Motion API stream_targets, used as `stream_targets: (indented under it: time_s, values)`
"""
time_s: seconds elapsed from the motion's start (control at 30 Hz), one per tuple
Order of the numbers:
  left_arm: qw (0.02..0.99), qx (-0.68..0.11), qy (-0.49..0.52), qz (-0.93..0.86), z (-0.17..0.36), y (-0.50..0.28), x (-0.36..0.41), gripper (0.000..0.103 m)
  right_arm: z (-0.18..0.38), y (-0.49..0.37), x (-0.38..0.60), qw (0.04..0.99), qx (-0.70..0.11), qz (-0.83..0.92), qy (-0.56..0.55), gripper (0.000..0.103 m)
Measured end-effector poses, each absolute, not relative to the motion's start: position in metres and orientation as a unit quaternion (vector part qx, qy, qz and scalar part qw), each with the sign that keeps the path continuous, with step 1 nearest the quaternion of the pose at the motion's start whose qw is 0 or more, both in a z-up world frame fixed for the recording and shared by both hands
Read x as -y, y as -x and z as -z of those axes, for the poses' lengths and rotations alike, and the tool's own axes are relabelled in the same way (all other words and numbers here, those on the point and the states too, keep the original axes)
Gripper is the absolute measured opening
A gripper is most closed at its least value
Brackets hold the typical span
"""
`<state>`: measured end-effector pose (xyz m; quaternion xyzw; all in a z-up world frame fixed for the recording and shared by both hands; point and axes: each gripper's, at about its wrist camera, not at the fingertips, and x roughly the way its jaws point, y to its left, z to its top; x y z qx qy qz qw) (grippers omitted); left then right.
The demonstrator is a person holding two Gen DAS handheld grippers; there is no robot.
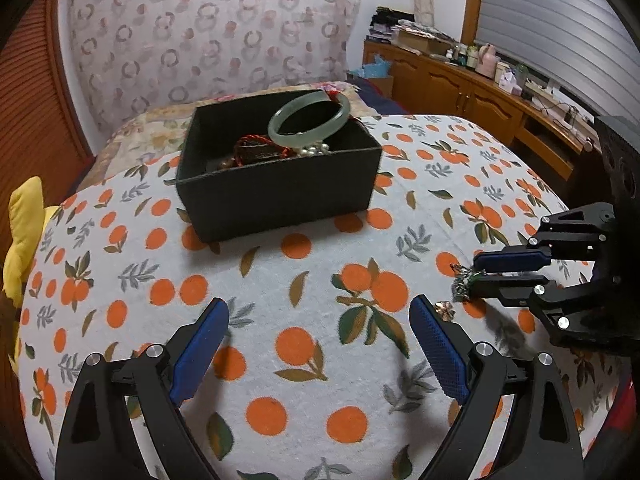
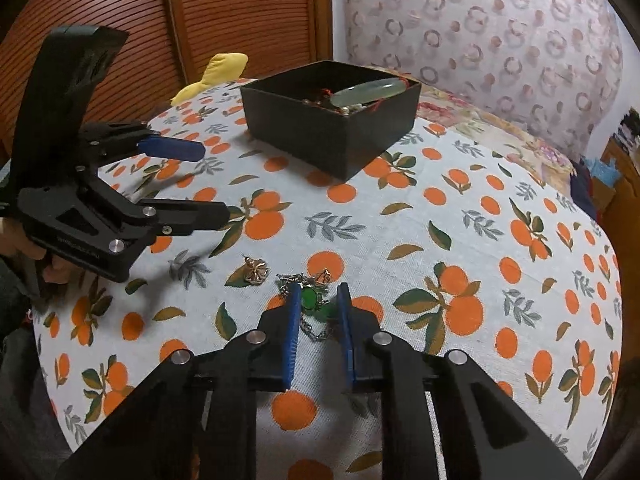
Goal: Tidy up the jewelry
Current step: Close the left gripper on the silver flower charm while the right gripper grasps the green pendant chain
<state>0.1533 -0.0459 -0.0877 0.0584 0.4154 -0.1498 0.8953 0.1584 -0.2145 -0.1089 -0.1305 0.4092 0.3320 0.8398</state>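
Green-stone chain necklace [image 2: 313,300] is lying on the orange-print surface [image 2: 500,248], sitting between the right gripper [image 2: 318,294] fingers, which are narrowing around it but not visibly pinching yet; probably bunching the chain for one lift. Small gold earring [image 2: 254,271] is lying just left of those fingers. Left gripper [image 1: 318,312] is hovering with fingers wide, holding nothing. Black box [image 2: 340,120], beyond both fingertips, is holding the jade bangle [image 2: 370,91].

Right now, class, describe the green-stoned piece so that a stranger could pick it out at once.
Start at the black box on the orange-print cloth, then come toward the near edge, to the right gripper. Between its fingers lies a silver chain with green stones. The gold flower-shaped piece to its left has no green and no chain.
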Motion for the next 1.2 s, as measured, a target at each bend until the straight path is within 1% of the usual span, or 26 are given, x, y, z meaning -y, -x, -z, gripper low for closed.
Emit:
stream_targets:
  time_s: [0.03, 0.07, 0.57, 0.63, 0.7, 0.73, 0.8, 0.87, 0.93, 1.07, 1.2]
  values:
    - [0.895, -0.416, -0.059, 0.152, 0.088, -0.153, 0.048, 0.088, 0.109, -0.158, 0.215, 0.84, -0.41, -0.332, 0.129, 0.014]
    - [0.894, -0.417, -0.06, 0.155, 0.089, -0.152, 0.051, 0.088, 0.109, -0.158, 0.216, 0.84, -0.409, -0.332, 0.127, 0.013]
    - [0.885, -0.413, -0.093, 0.192, 0.091, -0.145, 0.091, 0.088, 0.101, -0.164, 0.258, 0.874, -0.393, -0.273, 0.079, 0.012]
    - [0.885, -0.413, -0.096, 0.194, 0.091, -0.144, 0.092, 0.086, 0.102, -0.165, 0.261, 0.876, -0.394, -0.269, 0.075, 0.012]
    - [0.883, -0.414, -0.098, 0.197, 0.093, -0.143, 0.095, 0.073, 0.103, -0.165, 0.263, 0.876, -0.394, -0.268, 0.074, 0.012]
    - [0.881, -0.416, -0.1, 0.199, 0.093, -0.143, 0.097, 0.069, 0.103, -0.165, 0.263, 0.876, -0.394, -0.267, 0.073, 0.012]
    - [0.879, -0.419, -0.102, 0.204, 0.095, -0.142, 0.1, 0.058, 0.103, -0.165, 0.264, 0.877, -0.393, -0.267, 0.072, 0.012]
    - [0.877, -0.42, -0.104, 0.21, 0.097, -0.14, 0.103, 0.049, 0.102, -0.166, 0.265, 0.878, -0.392, -0.266, 0.071, 0.012]
    - [0.878, -0.416, -0.109, 0.211, 0.097, -0.138, 0.105, 0.044, 0.1, -0.165, 0.266, 0.879, -0.39, -0.266, 0.07, 0.012]
    - [0.876, -0.417, -0.108, 0.218, 0.096, -0.138, 0.105, 0.014, 0.096, -0.166, 0.266, 0.881, -0.385, -0.265, 0.071, 0.012]
    - [0.876, -0.417, -0.101, 0.22, 0.092, -0.14, 0.103, 0.014, 0.086, -0.168, 0.263, 0.885, -0.375, -0.268, 0.072, 0.012]
